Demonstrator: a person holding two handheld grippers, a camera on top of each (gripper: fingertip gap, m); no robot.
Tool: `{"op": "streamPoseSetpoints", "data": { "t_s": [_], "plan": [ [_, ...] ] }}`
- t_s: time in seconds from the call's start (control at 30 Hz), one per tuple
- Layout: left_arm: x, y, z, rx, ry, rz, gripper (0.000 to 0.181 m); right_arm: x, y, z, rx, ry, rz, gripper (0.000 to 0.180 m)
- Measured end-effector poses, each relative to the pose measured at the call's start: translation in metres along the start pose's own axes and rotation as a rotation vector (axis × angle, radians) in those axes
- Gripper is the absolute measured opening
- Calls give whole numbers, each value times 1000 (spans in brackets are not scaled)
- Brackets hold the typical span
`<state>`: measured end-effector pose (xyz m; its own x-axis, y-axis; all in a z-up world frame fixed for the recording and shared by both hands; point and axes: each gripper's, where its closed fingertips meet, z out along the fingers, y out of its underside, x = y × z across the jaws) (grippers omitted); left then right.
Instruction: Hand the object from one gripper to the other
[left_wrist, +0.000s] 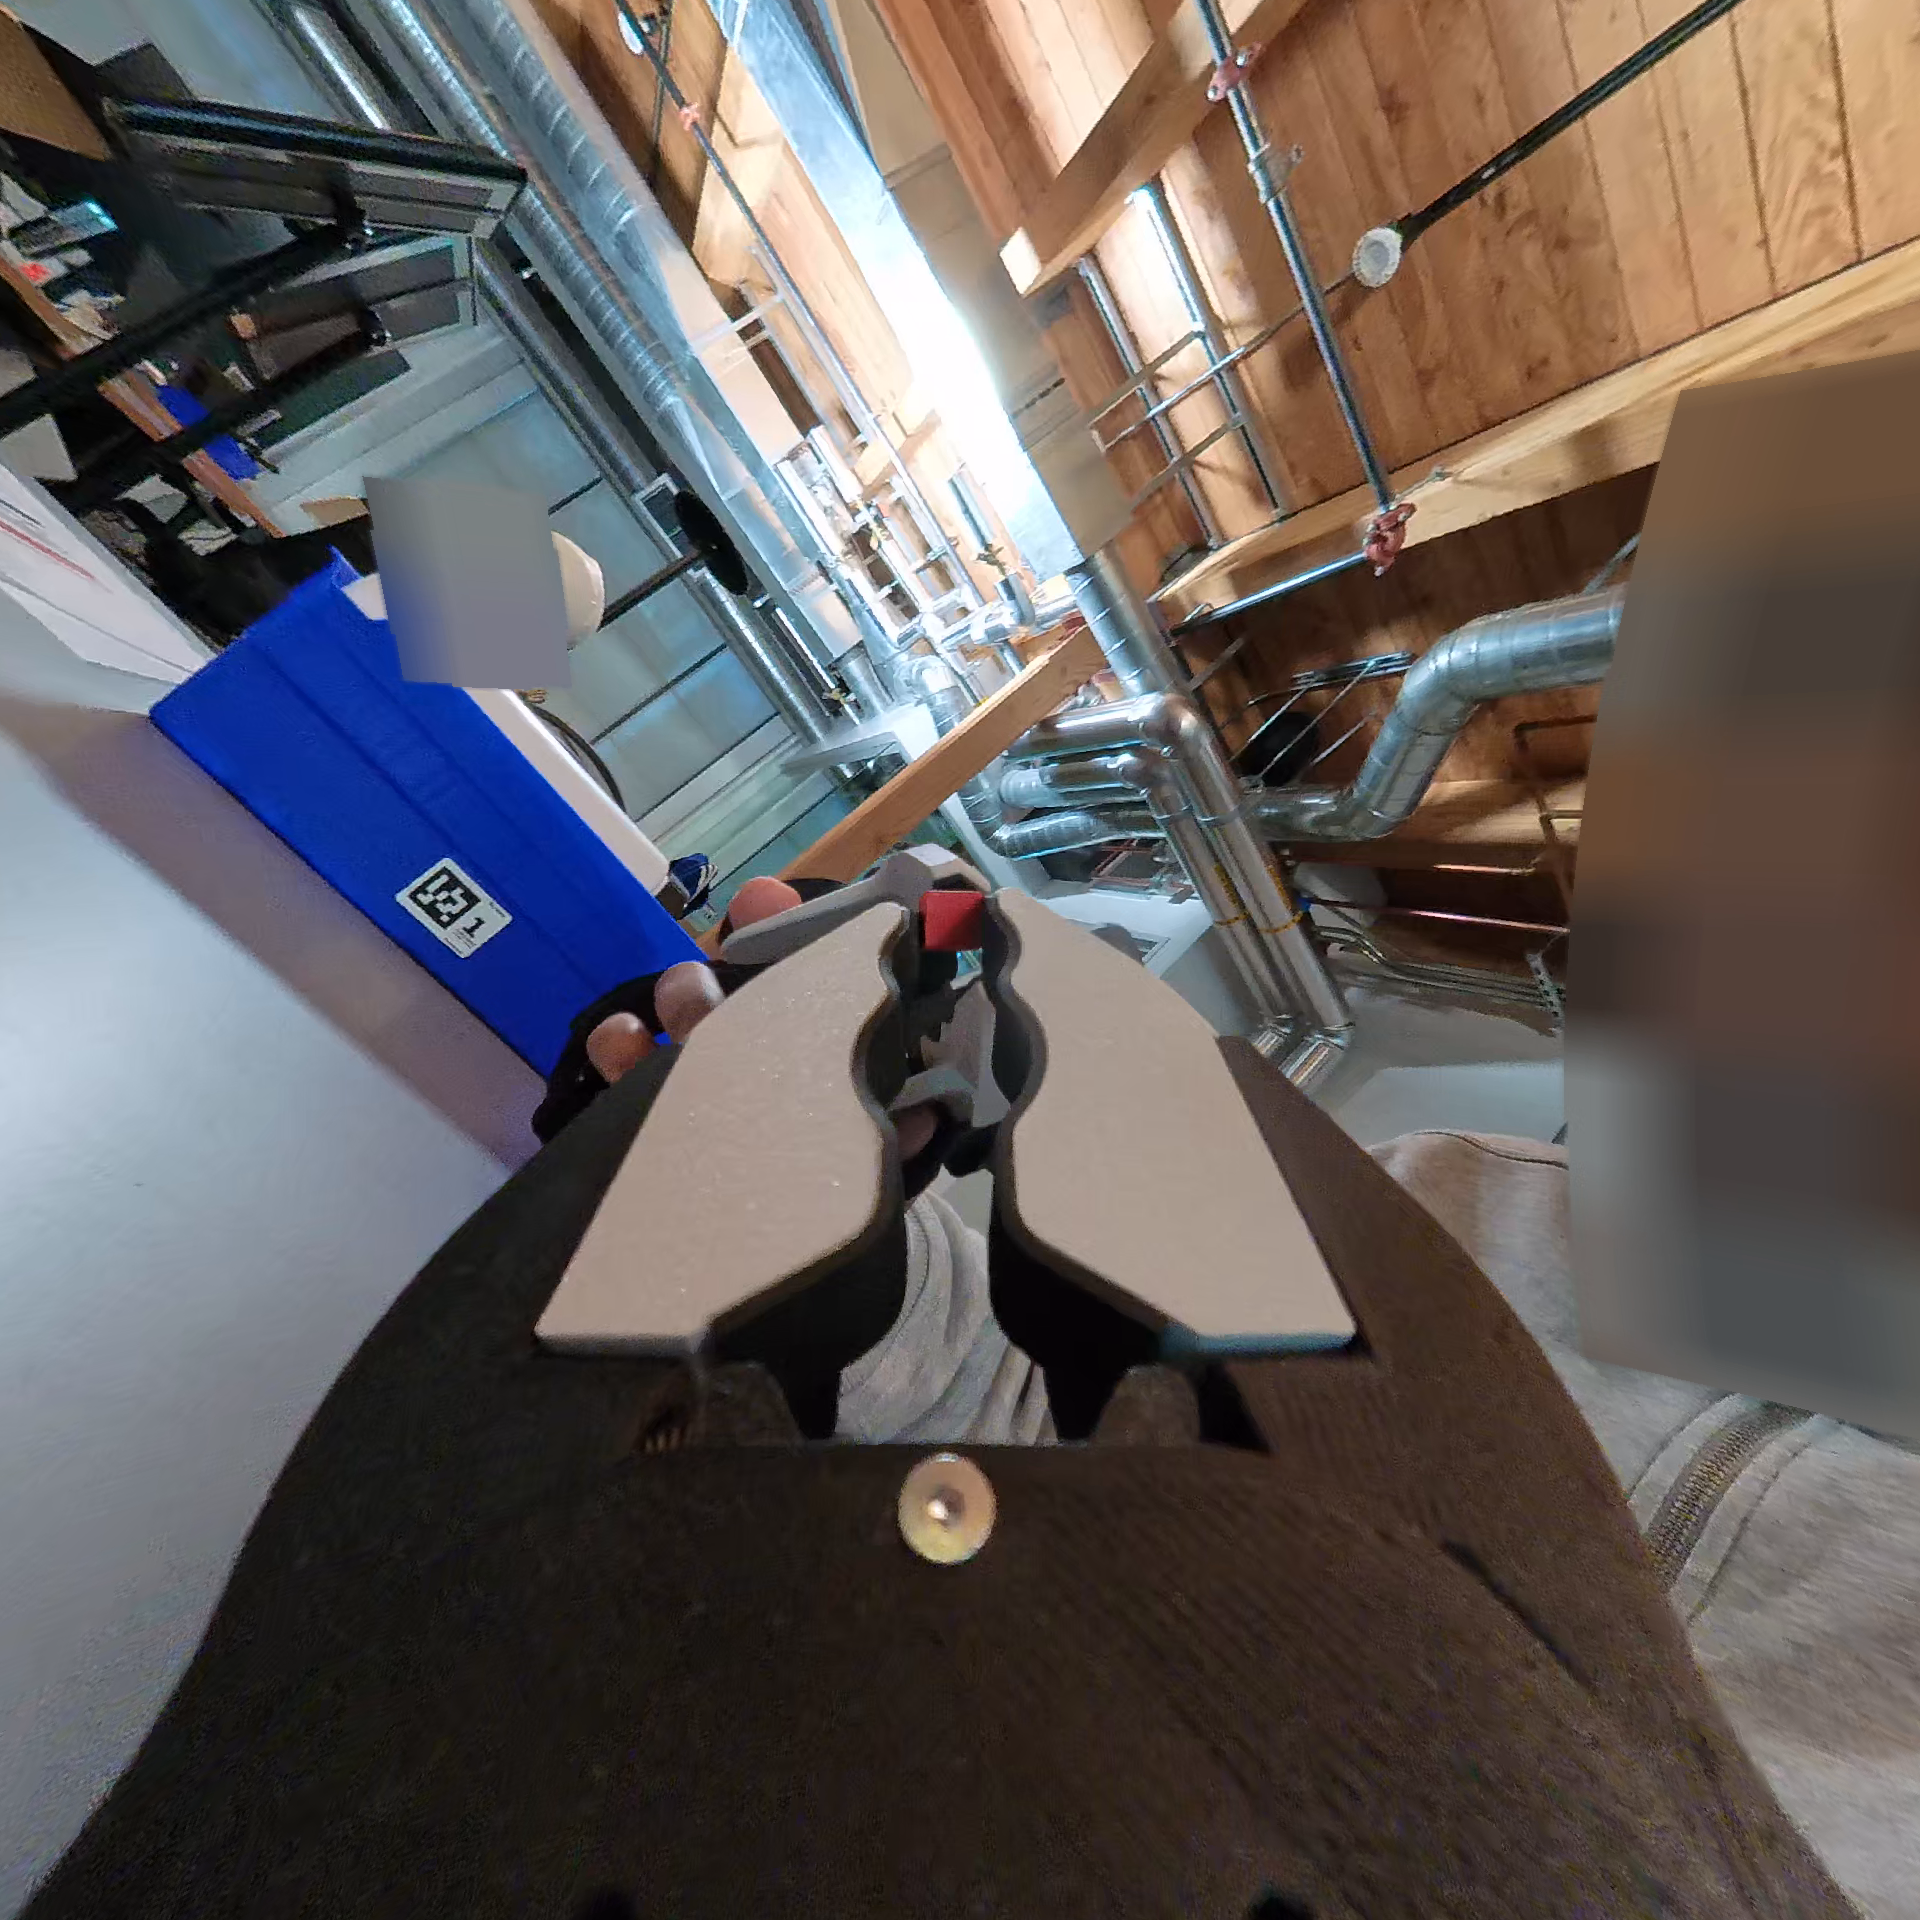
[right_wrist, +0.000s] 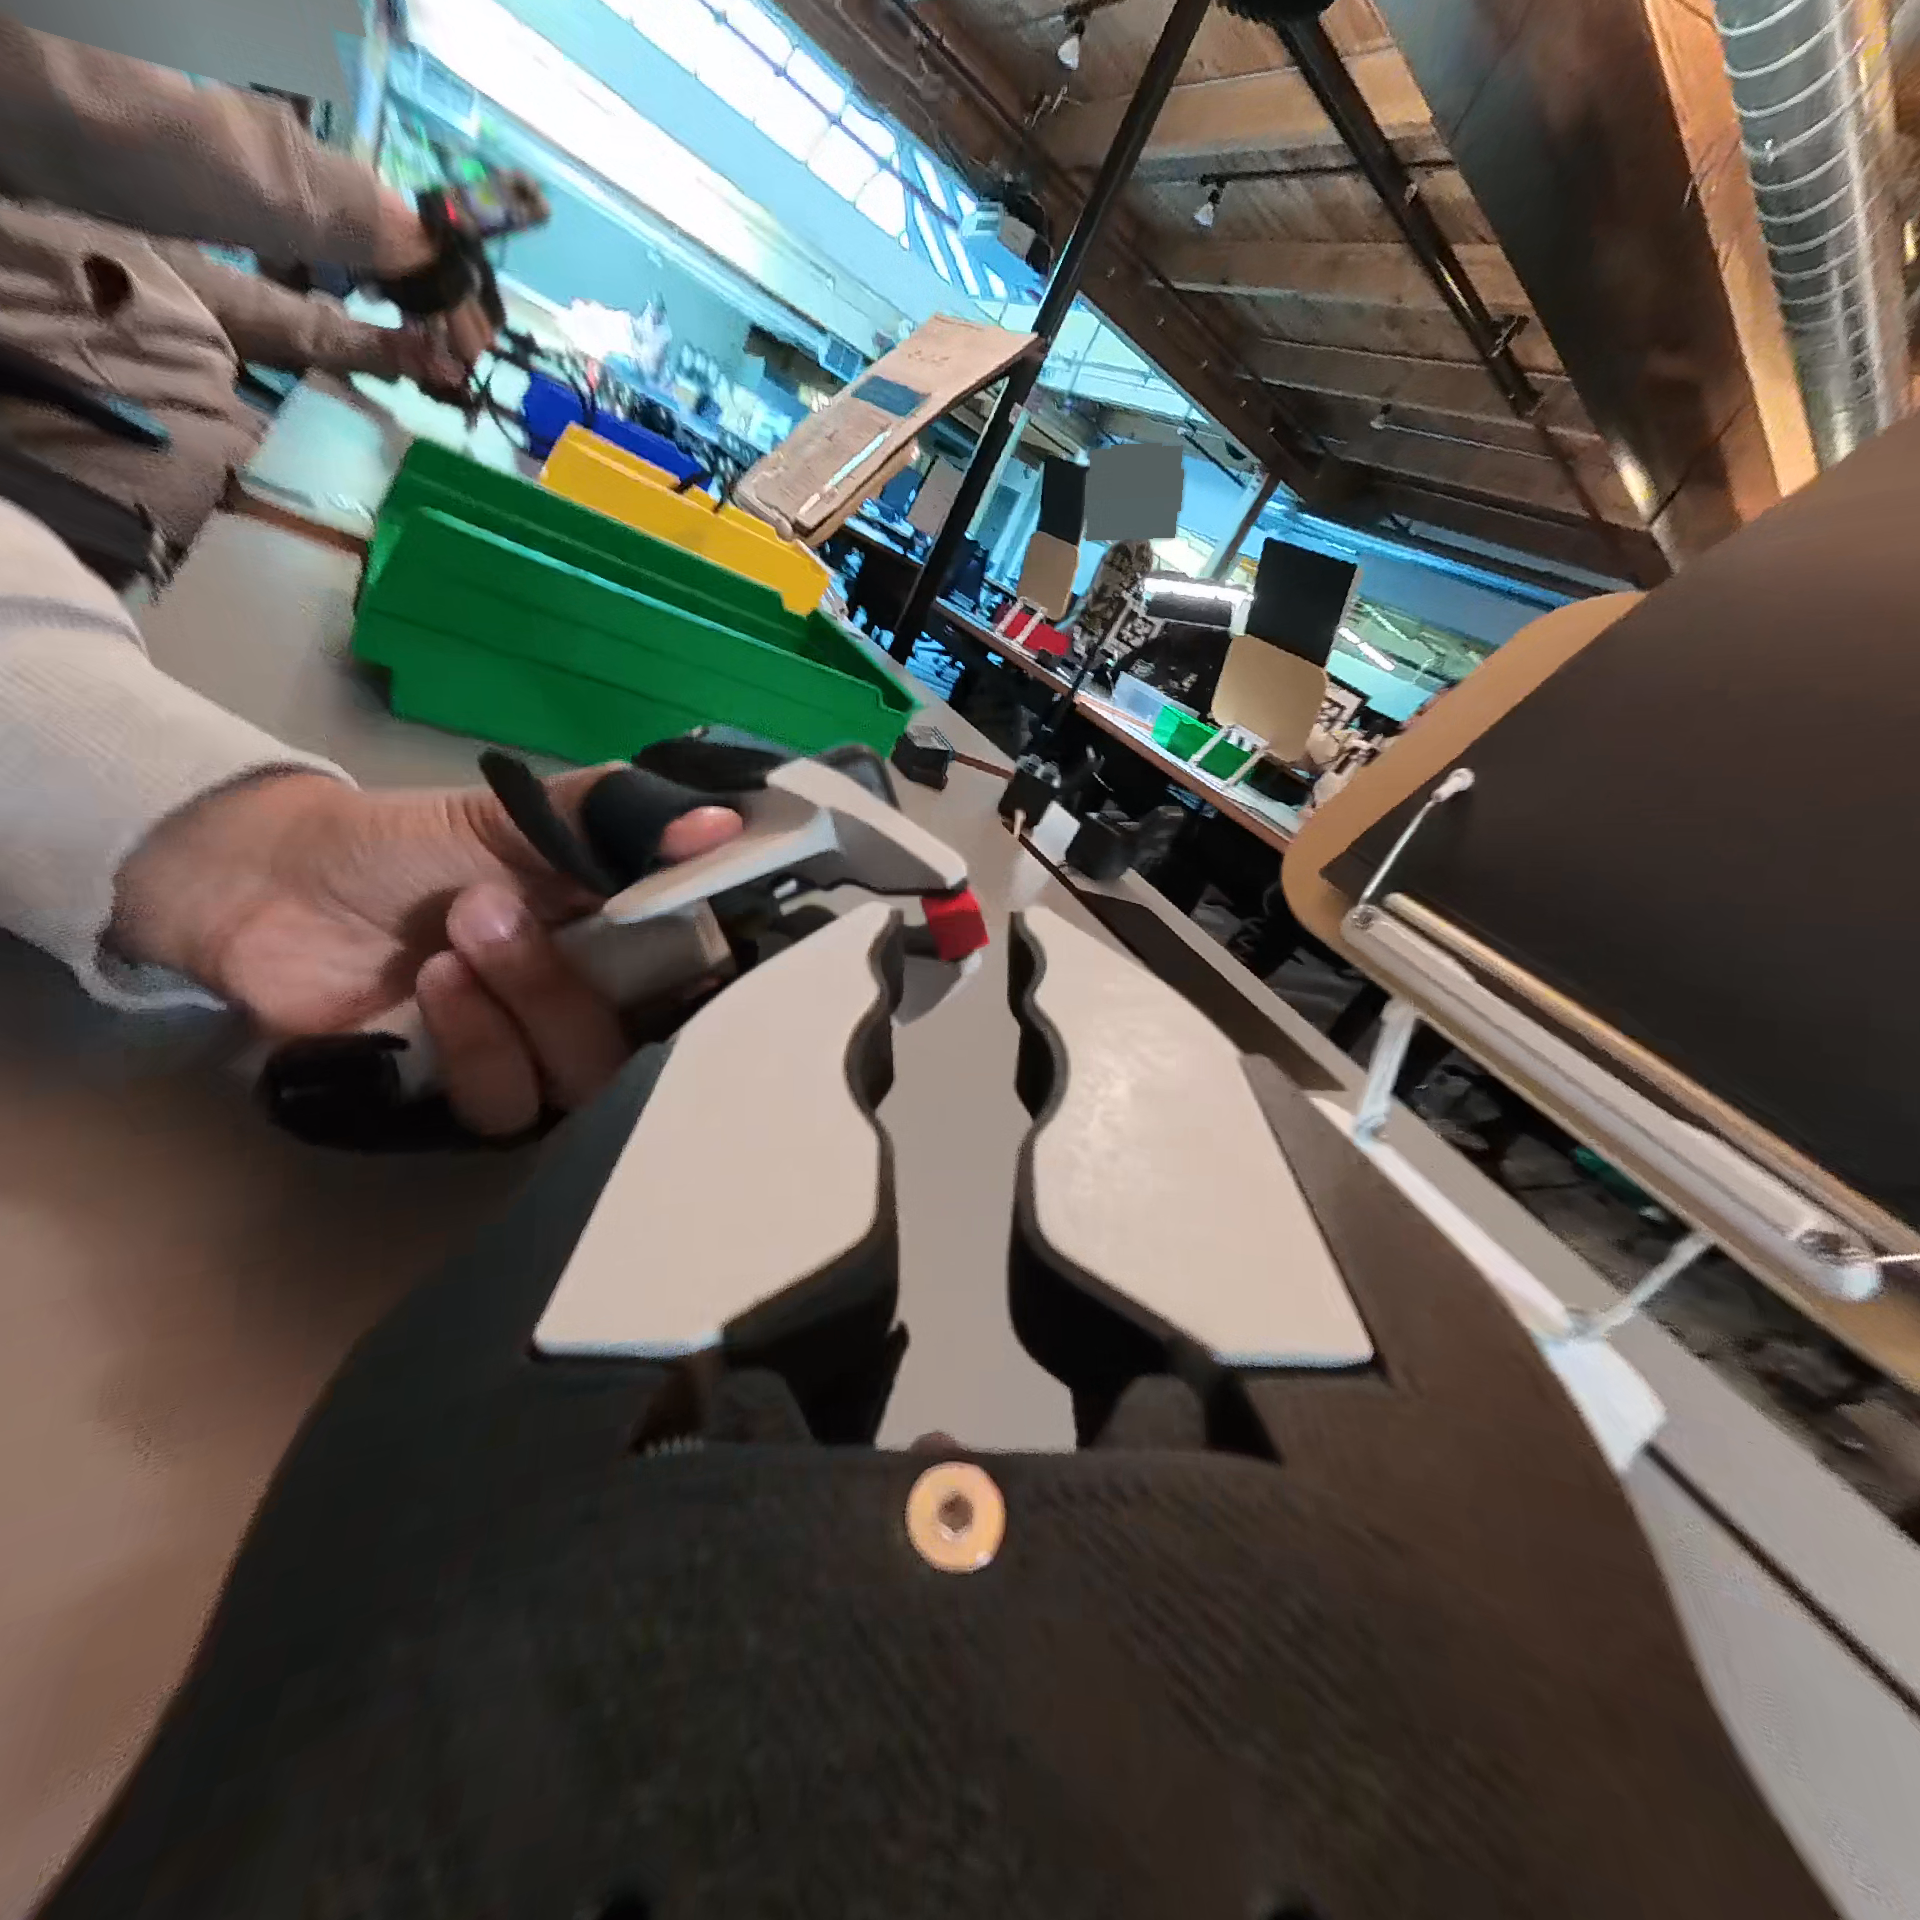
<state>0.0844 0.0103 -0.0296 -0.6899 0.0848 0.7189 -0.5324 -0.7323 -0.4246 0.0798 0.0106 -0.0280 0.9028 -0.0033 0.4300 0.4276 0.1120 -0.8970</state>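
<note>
Handover step, mid-air. Left gripper pinches the small red cube at its fingertips. In the right wrist view the right gripper stands parted around the red cube, not visibly touching it. Next, judged: right closes squarely, then left lets go. Farther off: green bins on the table.

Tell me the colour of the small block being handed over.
Red. The block shows best in the right wrist view, held at the left gripper's tips.
</note>
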Motion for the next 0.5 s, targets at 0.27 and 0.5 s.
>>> {"op": "streamPoseSetpoints", "data": {
  "t_s": [0.27,0.5],
  "plan": [
    [12,-3,1,3,21,141,11,7,-8,-3,105,-128,542,17],
    [14,7,6,-46,23,192,12,4,-10,-3,133,-216,749,18]
  ]
}}
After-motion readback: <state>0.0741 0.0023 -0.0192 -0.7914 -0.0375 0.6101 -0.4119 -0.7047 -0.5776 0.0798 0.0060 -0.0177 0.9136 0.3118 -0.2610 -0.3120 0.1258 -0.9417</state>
